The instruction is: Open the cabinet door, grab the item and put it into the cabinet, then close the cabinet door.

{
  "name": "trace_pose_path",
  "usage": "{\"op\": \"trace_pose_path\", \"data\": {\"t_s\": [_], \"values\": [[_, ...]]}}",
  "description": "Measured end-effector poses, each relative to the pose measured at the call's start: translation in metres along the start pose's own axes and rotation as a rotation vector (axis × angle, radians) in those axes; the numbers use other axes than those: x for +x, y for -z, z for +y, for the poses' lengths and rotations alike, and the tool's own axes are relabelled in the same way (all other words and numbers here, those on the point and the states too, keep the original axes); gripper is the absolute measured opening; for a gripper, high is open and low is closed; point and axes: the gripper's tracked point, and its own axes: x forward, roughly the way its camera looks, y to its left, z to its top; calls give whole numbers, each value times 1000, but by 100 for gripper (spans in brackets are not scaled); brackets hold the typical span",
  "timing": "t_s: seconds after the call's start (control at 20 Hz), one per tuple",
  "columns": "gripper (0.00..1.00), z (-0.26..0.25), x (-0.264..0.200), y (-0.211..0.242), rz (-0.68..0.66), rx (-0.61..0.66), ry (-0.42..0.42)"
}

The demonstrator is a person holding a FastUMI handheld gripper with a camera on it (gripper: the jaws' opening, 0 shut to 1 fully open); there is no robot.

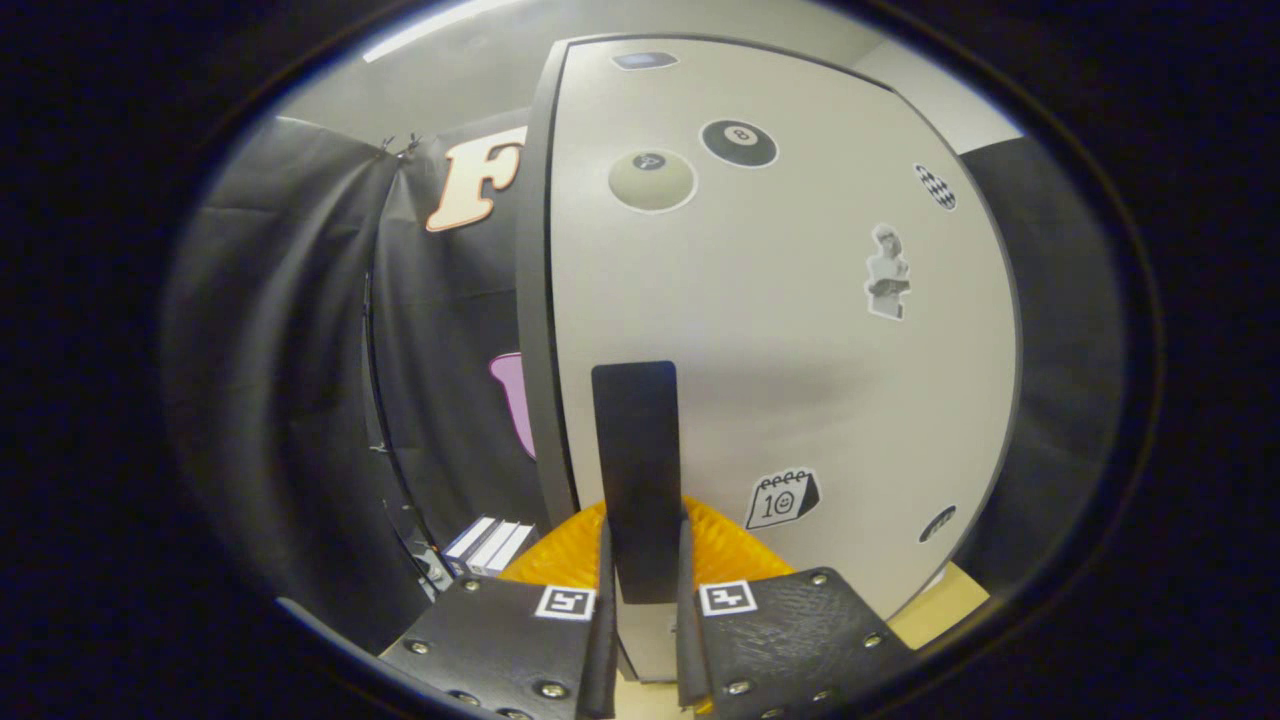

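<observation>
Black handle between closed tongs

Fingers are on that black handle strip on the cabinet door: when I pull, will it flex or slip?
The handle looks like a flat, straight strip, so probably stiff. Its surface appears smooth, so it may slip unless the gripper, its fingers either side of it, clamps firmly. The door is a broad panel, likely swinging on its hinge rather than bending.

Cabinet door light grey, black handle; black eight-ball sticker; checkered sticker.
</observation>
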Motion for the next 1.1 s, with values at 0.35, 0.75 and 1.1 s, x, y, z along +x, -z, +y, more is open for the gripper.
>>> {"op": "trace_pose_path", "data": {"t_s": [0.35,0.75,1.1], "values": [[24,-3,-25,0,0,-3,19],[24,-22,-76,0,-7,18,42],[23,-56,-127,-3,-9,53,84]]}}
